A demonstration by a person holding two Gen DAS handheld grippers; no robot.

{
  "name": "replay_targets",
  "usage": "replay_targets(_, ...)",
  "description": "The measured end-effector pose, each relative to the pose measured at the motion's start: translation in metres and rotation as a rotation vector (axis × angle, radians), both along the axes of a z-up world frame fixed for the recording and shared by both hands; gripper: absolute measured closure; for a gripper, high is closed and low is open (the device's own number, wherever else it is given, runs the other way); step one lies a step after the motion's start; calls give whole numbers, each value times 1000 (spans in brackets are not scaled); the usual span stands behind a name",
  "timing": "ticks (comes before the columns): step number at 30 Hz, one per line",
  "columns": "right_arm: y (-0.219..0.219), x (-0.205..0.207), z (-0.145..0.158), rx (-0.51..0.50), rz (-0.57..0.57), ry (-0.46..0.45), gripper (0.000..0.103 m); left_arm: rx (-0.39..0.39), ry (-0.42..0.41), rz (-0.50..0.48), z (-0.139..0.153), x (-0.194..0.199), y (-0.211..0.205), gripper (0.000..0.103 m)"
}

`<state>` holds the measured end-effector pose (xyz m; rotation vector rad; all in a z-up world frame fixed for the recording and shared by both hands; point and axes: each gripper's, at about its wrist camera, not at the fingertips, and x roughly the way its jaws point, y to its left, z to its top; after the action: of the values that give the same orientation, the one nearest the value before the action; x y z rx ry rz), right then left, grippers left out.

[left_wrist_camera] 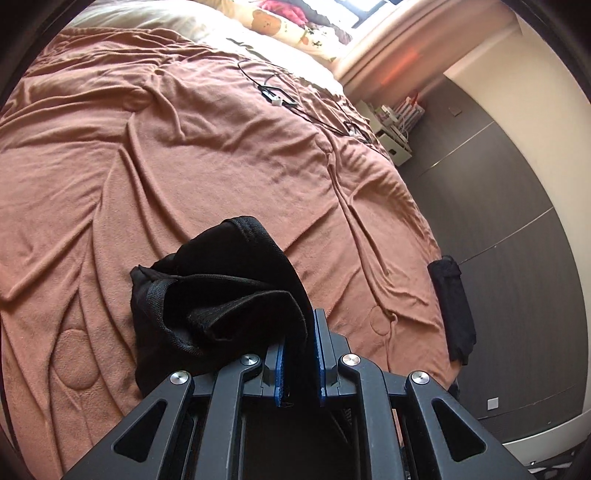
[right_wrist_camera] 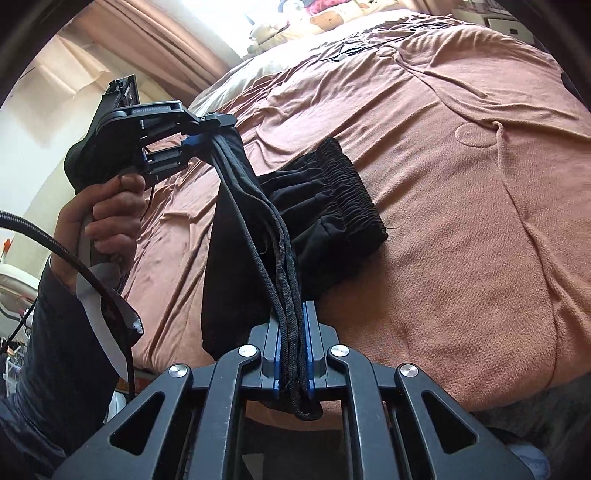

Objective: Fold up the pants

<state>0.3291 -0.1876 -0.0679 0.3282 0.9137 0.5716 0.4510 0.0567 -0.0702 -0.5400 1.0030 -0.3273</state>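
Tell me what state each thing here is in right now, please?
Black pants: partly folded, hem edge lifted, elastic waistband resting on the bed.
Left gripper: shut on the pants' edge.
Right gripper: shut on the same edge.
Pink bedspread: spread out, wrinkled.
Black cables: lying loose on the bedspread.

A wide bed [left_wrist_camera: 192, 147] fills most of the room, spread with a wrinkled, rust-pink blanket [right_wrist_camera: 461, 192]. Printed pillows [left_wrist_camera: 280, 26] lie at its head, under a bright window [left_wrist_camera: 369, 7] with pinkish curtains [right_wrist_camera: 155, 48]. Thin black cables [left_wrist_camera: 277, 96] trail across the blanket. Beside the bed runs dark grey floor [left_wrist_camera: 498, 206], with a small white shelf unit [left_wrist_camera: 397, 125] against a cream wall [left_wrist_camera: 535, 122].
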Motion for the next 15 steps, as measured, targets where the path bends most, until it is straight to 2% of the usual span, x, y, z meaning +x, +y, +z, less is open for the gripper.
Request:
replay_targets(4, -9, 0, -6, 15, -18, 21, 97, 22, 16, -18, -7, 9, -16, 88)
replay_targets(6, -14, 0, -10, 23, -31, 33, 97, 29, 29, -30, -10, 14, -23, 83)
replay_targets(8, -18, 2, -14, 29, -44, 42, 97, 20, 28, -39, -12, 15, -27, 69)
replay_targets(9, -19, 2, -15, 29, -48, 46, 97, 11, 25, -41, -12, 15, -27, 65)
replay_targets(11, -21, 3, -18, 30, -56, 55, 97, 8, 16, -42, -11, 12, -27, 49)
replay_targets(15, -22, 0, -21, 29, -61, 62, 97, 33, 13, -26, -10, -1, -19, 45)
